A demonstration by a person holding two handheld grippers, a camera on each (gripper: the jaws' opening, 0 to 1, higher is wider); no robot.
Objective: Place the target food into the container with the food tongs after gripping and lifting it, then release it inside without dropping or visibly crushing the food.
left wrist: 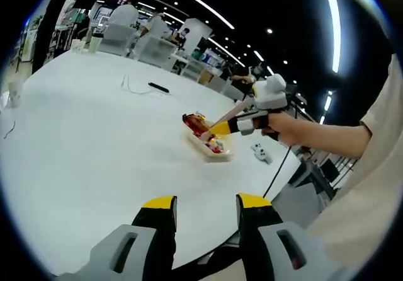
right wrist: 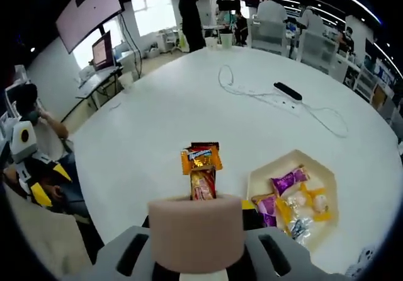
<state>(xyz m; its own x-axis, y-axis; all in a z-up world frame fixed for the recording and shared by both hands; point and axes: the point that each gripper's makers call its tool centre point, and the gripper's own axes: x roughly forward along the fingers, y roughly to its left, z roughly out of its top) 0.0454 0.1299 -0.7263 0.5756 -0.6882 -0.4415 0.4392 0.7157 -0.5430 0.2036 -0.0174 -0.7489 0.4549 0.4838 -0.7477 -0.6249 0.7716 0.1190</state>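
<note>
An orange and red snack packet [right wrist: 201, 157] lies on the white round table [right wrist: 145, 123], left of a cream hexagonal tray [right wrist: 318, 167] that holds several wrapped sweets. My right gripper [right wrist: 198, 213] is shut on the beige food tongs [right wrist: 196, 230], which point at a second packet [right wrist: 203, 185] just in front of them. I cannot tell whether the tongs touch that packet. From the left gripper view, the right gripper [left wrist: 221, 128] holds the tongs [left wrist: 236, 112] slanting down to the red packet [left wrist: 195, 123] beside the tray [left wrist: 214, 150]. My left gripper [left wrist: 206, 201] is open and empty over the table's near edge.
A black remote [right wrist: 288, 91] and a white cable [right wrist: 252, 92] lie farther back on the table. A small white device [left wrist: 261, 152] sits near the edge beyond the tray. The left gripper [right wrist: 50, 183] hangs off the table's left side. Chairs and people stand beyond.
</note>
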